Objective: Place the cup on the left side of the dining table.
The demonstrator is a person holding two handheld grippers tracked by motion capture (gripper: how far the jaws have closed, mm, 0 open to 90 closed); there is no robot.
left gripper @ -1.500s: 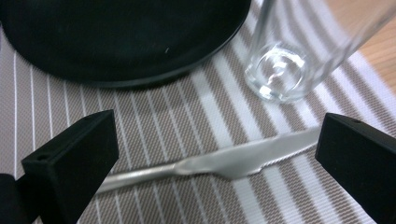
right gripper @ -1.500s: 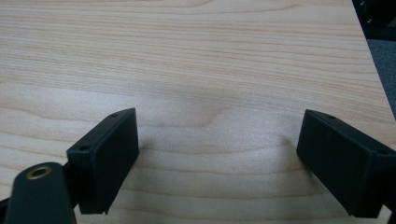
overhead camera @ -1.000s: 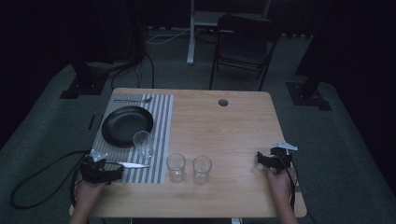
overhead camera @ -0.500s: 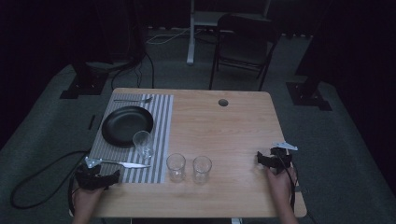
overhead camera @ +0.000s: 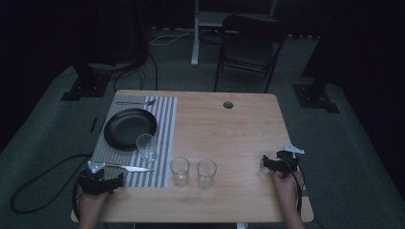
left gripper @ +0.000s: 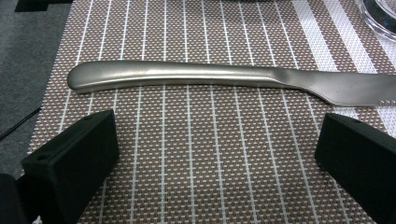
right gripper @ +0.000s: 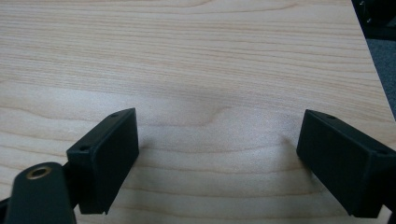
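A steel table knife [left gripper: 219, 81] lies crosswise on the striped placemat [left gripper: 201, 177], its handle end to the left in the left gripper view. My left gripper [left gripper: 217, 137] stands open just short of it, touching nothing. From above, the knife [overhead camera: 128, 167] lies at the placemat's [overhead camera: 165, 124] near end, with the left gripper [overhead camera: 101, 180] behind it at the table's front left corner. My right gripper [overhead camera: 279, 163] rests near the right edge. In its own view the right gripper [right gripper: 217, 137] is open over bare wood [right gripper: 201, 56].
On the mat sit a black plate [overhead camera: 130, 129], a fork [overhead camera: 136, 102] beyond it, and a drinking glass [overhead camera: 146, 147]. Two more glasses [overhead camera: 180, 171] [overhead camera: 207, 172] stand on the wood near the front. A cable hole [overhead camera: 228, 104] is at the back; a chair [overhead camera: 248, 43] stands beyond the table.
My left gripper has drawn back a little toward the table's near edge, away from the knife, which stays on the mat. The right gripper has not moved.
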